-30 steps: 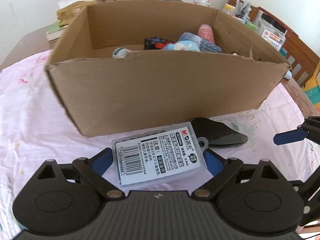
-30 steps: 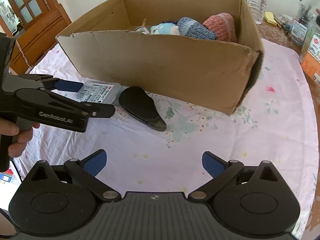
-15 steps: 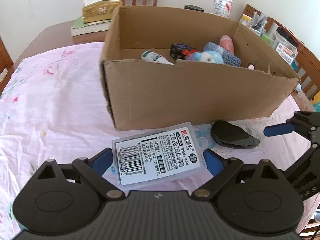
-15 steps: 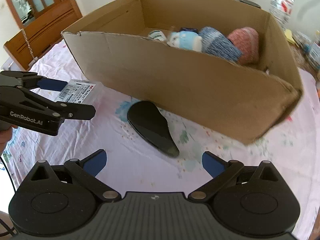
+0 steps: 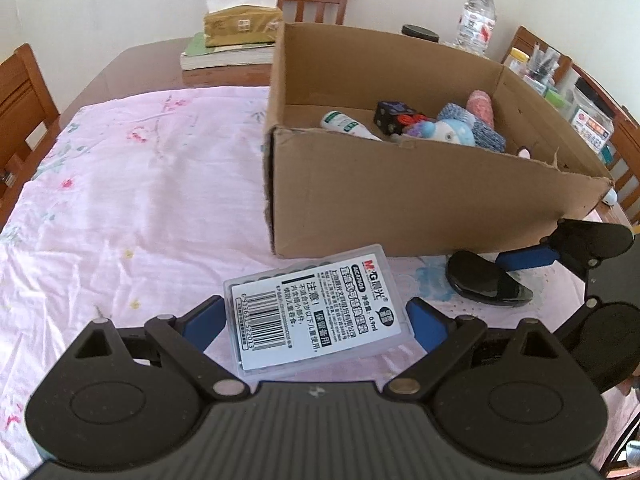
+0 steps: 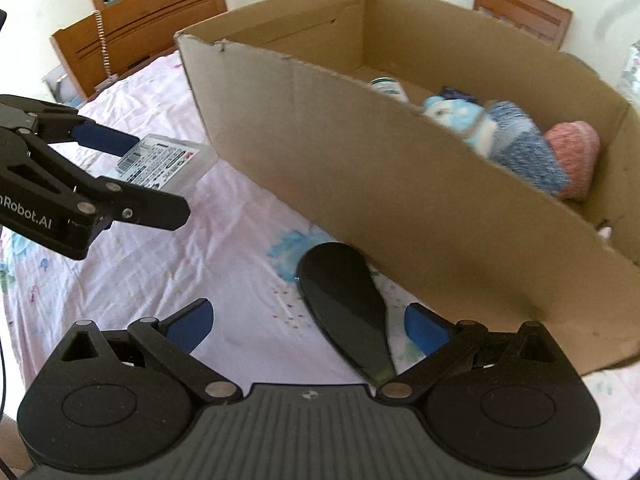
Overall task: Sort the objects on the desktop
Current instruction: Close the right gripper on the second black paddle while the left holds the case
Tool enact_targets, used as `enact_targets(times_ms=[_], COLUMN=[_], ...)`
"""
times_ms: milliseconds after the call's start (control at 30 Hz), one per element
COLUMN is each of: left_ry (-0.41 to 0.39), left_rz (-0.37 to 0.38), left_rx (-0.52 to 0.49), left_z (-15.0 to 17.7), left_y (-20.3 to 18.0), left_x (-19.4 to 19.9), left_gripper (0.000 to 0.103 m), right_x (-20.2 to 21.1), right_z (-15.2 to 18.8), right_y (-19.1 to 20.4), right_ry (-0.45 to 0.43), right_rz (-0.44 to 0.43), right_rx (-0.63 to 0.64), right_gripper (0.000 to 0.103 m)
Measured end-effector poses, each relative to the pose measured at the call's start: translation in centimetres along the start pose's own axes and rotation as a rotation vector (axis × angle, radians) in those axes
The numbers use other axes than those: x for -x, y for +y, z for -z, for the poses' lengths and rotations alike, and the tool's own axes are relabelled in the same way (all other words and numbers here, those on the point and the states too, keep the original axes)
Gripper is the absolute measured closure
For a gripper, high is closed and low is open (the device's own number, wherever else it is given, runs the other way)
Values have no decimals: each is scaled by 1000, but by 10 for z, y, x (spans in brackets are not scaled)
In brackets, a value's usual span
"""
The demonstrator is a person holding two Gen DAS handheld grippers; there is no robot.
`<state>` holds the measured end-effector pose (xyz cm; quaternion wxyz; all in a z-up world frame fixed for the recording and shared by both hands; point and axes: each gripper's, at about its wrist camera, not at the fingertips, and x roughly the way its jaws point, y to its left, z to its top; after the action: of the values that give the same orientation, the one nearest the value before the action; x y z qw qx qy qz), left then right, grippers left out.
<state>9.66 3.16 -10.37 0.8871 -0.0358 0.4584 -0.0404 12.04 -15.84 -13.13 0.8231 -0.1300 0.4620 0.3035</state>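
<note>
A clear plastic case (image 5: 316, 308) with a white barcode label sits crosswise between the blue pads of my left gripper (image 5: 314, 318), which is shut on it just above the cloth. The right wrist view shows the same case (image 6: 160, 158) in that gripper (image 6: 136, 176). A glossy black teardrop-shaped object (image 6: 344, 304) lies on the cloth against the cardboard box (image 6: 400, 184). My right gripper (image 6: 306, 322) stands open around its narrow end, pads apart from it. In the left wrist view the black object (image 5: 480, 280) lies beside the right gripper's fingers (image 5: 528, 258).
The cardboard box (image 5: 400, 200) holds a blue plush toy (image 5: 448, 132), knitted rolls, a white bottle and a dark cube. A pink flowered cloth (image 5: 140, 200) covers the table. A tissue box (image 5: 240, 20) on books, a water bottle (image 5: 476, 20) and wooden chairs stand behind.
My left gripper has carried the clear case leftward, so the cardboard box now sits further right. My right gripper has rolled and closed in on the black object, which now lies between its fingers.
</note>
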Motion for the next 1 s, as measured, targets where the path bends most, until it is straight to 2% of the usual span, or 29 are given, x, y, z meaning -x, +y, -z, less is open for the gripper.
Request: enact_targets(times_ms=[167,367,700,833,1000], left_ry=[-3,-12,-15,-15,-18], left_rz=[-14,-27,-34,-26,-10], left_rx=[25,45,61,61,51], left_z=[3,7,12,15,18], left_y=[4,9,21,24,27], left_x=[5,14,23,26,30], left_gripper=[8,8,8,8,8], right_x=[0,0,-1,-6,-1], right_z=[0,1,-12,-10,-5], right_y=[9,22,33,52,62], right_ry=[-25,-14,-19,5,22], right_rz=[-24,-57,-103,-137,-122], right_rx=[28,109,145,184,197], right_gripper=[0,0,0,0,0])
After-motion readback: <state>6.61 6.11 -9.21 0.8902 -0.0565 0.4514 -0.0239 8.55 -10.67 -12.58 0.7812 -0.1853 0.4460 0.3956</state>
